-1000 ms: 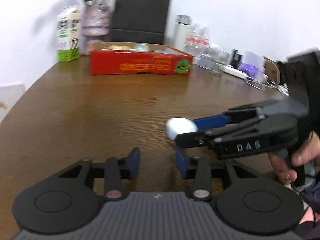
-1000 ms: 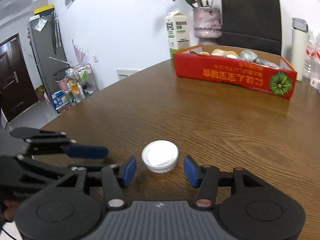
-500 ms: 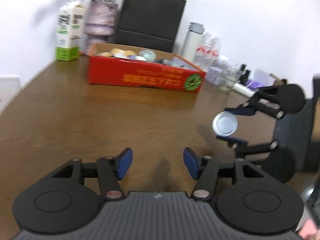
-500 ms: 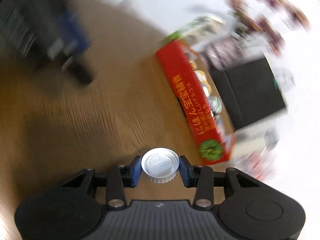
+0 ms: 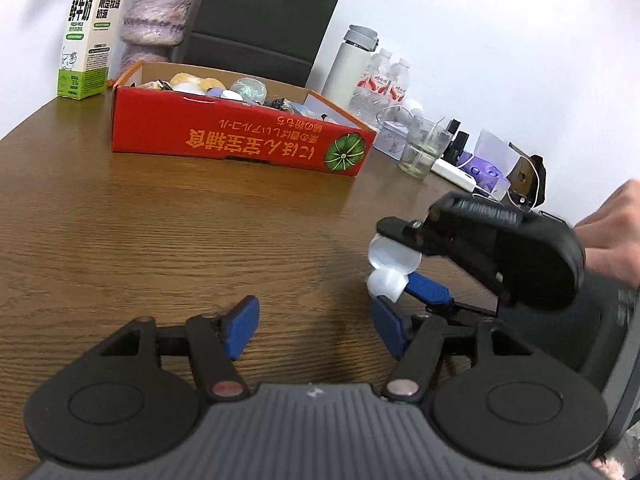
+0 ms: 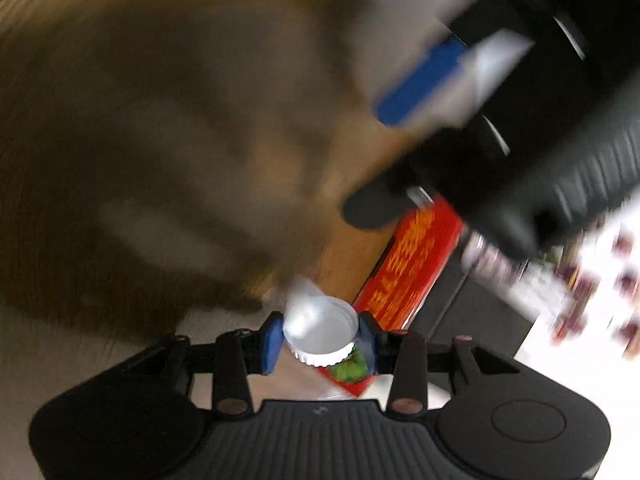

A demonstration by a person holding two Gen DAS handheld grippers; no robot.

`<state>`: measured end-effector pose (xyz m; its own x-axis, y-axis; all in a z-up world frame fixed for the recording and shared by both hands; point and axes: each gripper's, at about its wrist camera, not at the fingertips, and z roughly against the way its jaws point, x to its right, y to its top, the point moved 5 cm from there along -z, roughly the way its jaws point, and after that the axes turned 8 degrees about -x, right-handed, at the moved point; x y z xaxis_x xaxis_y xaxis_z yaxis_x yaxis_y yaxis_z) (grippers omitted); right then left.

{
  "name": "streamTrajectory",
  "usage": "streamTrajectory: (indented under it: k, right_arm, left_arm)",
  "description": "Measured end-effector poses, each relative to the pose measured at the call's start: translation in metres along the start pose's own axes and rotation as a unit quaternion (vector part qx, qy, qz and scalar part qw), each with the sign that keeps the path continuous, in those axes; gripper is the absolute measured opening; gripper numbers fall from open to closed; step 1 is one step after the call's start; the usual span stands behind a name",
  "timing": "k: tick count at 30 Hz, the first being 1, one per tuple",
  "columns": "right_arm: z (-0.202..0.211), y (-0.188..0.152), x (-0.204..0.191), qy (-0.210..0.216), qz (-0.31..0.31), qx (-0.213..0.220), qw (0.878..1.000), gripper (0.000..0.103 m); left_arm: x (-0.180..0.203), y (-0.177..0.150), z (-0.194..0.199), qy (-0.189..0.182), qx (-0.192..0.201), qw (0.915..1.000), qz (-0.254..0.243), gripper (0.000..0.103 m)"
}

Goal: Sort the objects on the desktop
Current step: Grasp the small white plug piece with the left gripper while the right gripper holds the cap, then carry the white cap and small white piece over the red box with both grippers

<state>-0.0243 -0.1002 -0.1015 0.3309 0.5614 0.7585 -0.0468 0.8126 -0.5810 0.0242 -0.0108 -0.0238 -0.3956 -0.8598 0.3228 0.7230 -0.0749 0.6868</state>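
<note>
The left gripper (image 5: 314, 330) sits low over the brown wood-grain table (image 5: 160, 240), level and pointing toward the far wall, its blue-padded fingers spread wide with nothing between them. To its right the right gripper (image 5: 394, 270) is rolled onto its side, one finger above the other, held by a bare hand (image 5: 612, 236) at the frame's edge; it hangs above the table, clamped on a small white ribbed plastic cap (image 5: 390, 268). The right wrist view is heavily motion-blurred, but the cap (image 6: 322, 334) shows clearly pinched between both blue pads, open side toward the camera. Beyond the grippers lies a shallow red cardboard box (image 5: 240, 138) filled with assorted small items; its front carries orange East Asian characters printed upside down, too distorted to read, and a green round pumpkin-like emblem. Behind the box's left end stands a white-and-green milk carton (image 5: 90, 32) with Chinese lettering and the small words "FRESH MILK". A black paper bag (image 5: 264, 20), a white insulated bottle (image 5: 352, 64) and a clear glass (image 5: 424, 148) line the back.
</note>
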Motion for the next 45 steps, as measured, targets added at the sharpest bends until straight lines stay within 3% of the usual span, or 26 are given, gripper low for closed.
streamTrajectory:
  k: [3,6,8,10,12,14,15,17,19,21,23,24,25,28,31,35,36,37,39,41,44,45]
  right_arm:
    - [0.0,0.002,-0.009,-0.024,0.064,0.001,0.998,0.038]
    - [0.0,0.001,-0.002,-0.016,0.041,0.008,0.999,0.038]
    - [-0.001,-0.003,0.006,0.004,-0.004,0.014,1.0,0.039]
    - [-0.003,-0.013,0.019,0.052,-0.09,0.022,0.994,0.038]
    - [-0.007,-0.031,0.035,0.115,-0.208,0.03,0.971,0.038]
    - [-0.013,-0.057,0.049,0.183,-0.34,0.03,0.922,0.039]
    - [-0.017,-0.072,0.052,0.208,-0.405,0.032,0.89,0.039]
    - [-0.026,-0.103,0.054,0.264,-0.54,0.03,0.798,0.039]
    - [-0.035,-0.13,0.05,0.31,-0.648,0.036,0.695,0.039]
    - [-0.04,-0.147,0.037,0.333,-0.719,0.045,0.608,0.039]
    - [-0.027,-0.143,0.016,0.344,-0.753,0.055,0.558,0.039]
    - [-0.03,-0.144,0.011,0.347,-0.764,0.061,0.54,0.039]
    - [-0.026,-0.143,0.008,0.348,-0.774,0.064,0.524,0.039]
    - [-0.034,-0.132,0.007,0.349,-0.792,0.073,0.496,0.039]
    - [-0.046,-0.125,0.014,0.345,-0.8,0.077,0.485,0.039]
    - [-0.073,-0.119,0.027,0.332,-0.806,0.064,0.486,0.045]
    - [-0.076,-0.119,0.03,0.329,-0.808,0.061,0.484,0.048]
    - [-0.078,-0.119,0.031,0.326,-0.813,0.061,0.479,0.053]
    - [-0.075,-0.121,0.032,0.324,-0.817,0.06,0.473,0.066]
    - [-0.067,-0.123,0.029,0.313,-0.818,0.069,0.477,0.074]
    - [-0.065,-0.121,0.024,0.305,-0.814,0.059,0.49,0.073]
    - [-0.067,-0.12,0.024,0.304,-0.815,0.058,0.491,0.07]
  left_arm:
    - [0.002,0.0,0.0,0.0,0.003,1.0,0.001,0.065]
    - [0.008,-0.001,0.0,-0.002,0.002,1.0,-0.007,0.065]
    - [0.014,-0.003,-0.001,-0.003,0.0,0.9998,-0.022,0.065]
    - [0.02,-0.005,-0.002,-0.003,-0.005,0.9993,-0.037,0.066]
    - [0.027,-0.006,-0.006,0.003,-0.008,0.9985,-0.054,0.066]
    - [0.032,-0.006,-0.01,0.013,-0.01,0.9978,-0.065,0.065]
    - [0.034,-0.006,-0.013,0.017,-0.013,0.9975,-0.067,0.064]
    - [0.037,-0.004,-0.02,0.023,-0.018,0.9972,-0.069,0.062]
    - [0.04,-0.001,-0.026,0.034,-0.016,0.9969,-0.069,0.056]
    - [0.045,0.001,-0.031,0.044,-0.016,0.9964,-0.071,0.053]
    - [0.051,0.001,-0.035,0.051,-0.015,0.9953,-0.081,0.039]
    - [0.053,0.0,-0.037,0.059,-0.015,0.9946,-0.085,0.024]
    - [0.055,0.001,-0.037,0.065,-0.014,0.9942,-0.085,0.025]
    - [0.05,0.001,-0.036,0.078,-0.009,0.994,-0.076,0.024]
    - [0.033,0.01,-0.036,0.109,-0.003,0.9923,-0.059,0.025]
    - [0.005,0.031,-0.044,0.133,0.006,0.9909,-0.023,0.028]
    - [0.001,0.033,-0.044,0.139,0.007,0.99,-0.019,0.037]
    - [-0.001,0.033,-0.042,0.145,0.007,0.9892,-0.015,0.062]
    - [-0.001,0.027,-0.031,0.152,0.015,0.9882,-0.012,0.078]
    - [0.005,0.018,-0.021,0.137,0.022,0.9902,-0.015,0.08]
    - [0.009,0.016,-0.024,0.135,0.019,0.9906,-0.014,0.079]
    - [0.009,0.017,-0.028,0.147,0.013,0.9889,-0.018,0.072]
